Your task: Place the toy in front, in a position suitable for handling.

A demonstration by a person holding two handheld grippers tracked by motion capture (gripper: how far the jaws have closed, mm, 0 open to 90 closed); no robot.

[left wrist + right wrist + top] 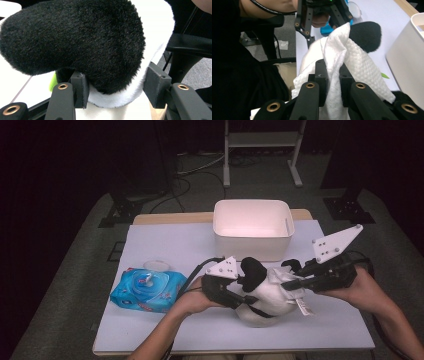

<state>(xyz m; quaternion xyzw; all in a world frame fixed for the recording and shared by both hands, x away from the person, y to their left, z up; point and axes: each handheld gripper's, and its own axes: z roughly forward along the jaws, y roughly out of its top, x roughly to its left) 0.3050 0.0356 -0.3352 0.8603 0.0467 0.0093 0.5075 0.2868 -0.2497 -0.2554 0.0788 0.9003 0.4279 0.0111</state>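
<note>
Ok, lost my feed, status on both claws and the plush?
Left claw clamped on plush toy. Right claw pinching white wipe over it. Nothing blocking.

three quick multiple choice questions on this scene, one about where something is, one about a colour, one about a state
1. Where is the white bin relative to the plush toy?
A. behind it, farther from the person
B. at the near table edge
C. under the wipes pack

2. What colour is the wipes pack?
A. red
B. blue
C. yellow

3. What is the right gripper doing?
A. standing wide open over the bin
B. shut on a white wipe
C. shut on the pack's lid

Answers:
1. A, the high view shows the bin at the table's far side, beyond the toy.
2. B, the pack left of the toy is blue.
3. B, in the right gripper view the white wipe is pinched between its jaws and draped over the toy.
</note>
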